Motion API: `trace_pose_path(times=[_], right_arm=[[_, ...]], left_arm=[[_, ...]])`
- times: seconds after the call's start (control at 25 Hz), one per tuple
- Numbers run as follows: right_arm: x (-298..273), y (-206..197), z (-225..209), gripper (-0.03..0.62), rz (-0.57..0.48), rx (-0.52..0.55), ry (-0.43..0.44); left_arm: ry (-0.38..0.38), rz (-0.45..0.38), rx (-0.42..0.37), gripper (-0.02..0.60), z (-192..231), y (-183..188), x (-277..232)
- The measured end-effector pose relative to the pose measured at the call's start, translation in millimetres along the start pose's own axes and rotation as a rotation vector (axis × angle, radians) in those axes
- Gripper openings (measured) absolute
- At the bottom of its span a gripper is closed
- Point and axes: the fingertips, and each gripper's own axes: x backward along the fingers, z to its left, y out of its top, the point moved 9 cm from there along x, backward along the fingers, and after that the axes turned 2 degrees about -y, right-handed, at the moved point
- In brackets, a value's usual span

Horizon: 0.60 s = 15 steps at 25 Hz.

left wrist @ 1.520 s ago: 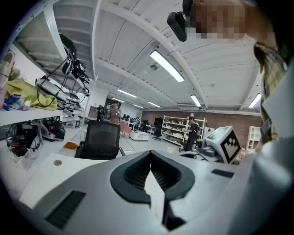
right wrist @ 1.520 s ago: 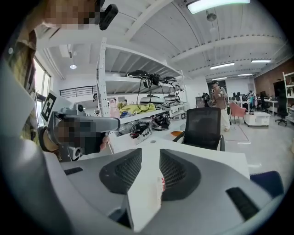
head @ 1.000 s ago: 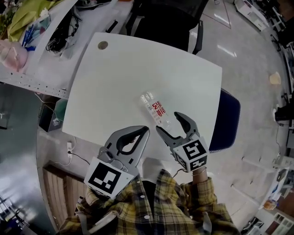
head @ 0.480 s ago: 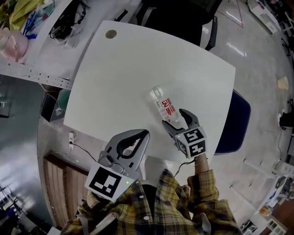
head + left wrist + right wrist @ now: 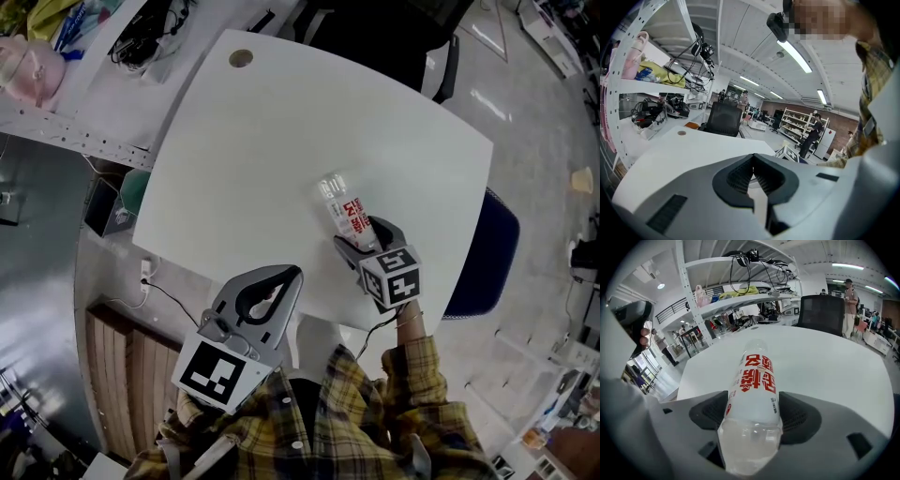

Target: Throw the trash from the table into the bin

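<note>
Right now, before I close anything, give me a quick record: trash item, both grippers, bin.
trash: clear bottle, red print, lying on the white table
right gripper: open, jaws just opened wider, bottle's near end between them, not yet clamped
left gripper: shut, empty, at the table's near edge
bin: none identifiable in these views

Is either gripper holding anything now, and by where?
Nothing yet. The jaws of the right gripper, just opened wide, straddle the lying bottle near its base, apparently not clamping. The left gripper is shut, empty.
</note>
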Motion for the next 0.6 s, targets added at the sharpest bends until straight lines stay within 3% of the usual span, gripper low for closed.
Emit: trace_pose_path(times=[0.36, 0.6], right_arm=[[-1.1, -3.3, 4.7, 0.316, 0.005, -0.053, 0.013], [16.8, 3.3, 17.8, 0.313, -0.048, -0.096, 0.003]], left_arm=[[0.002, -0.011, -0.004, 0.009, 5.4, 2.5, 6.7], [-0.042, -0.023, -0.032, 0.009, 7.9, 13.1, 8.4]])
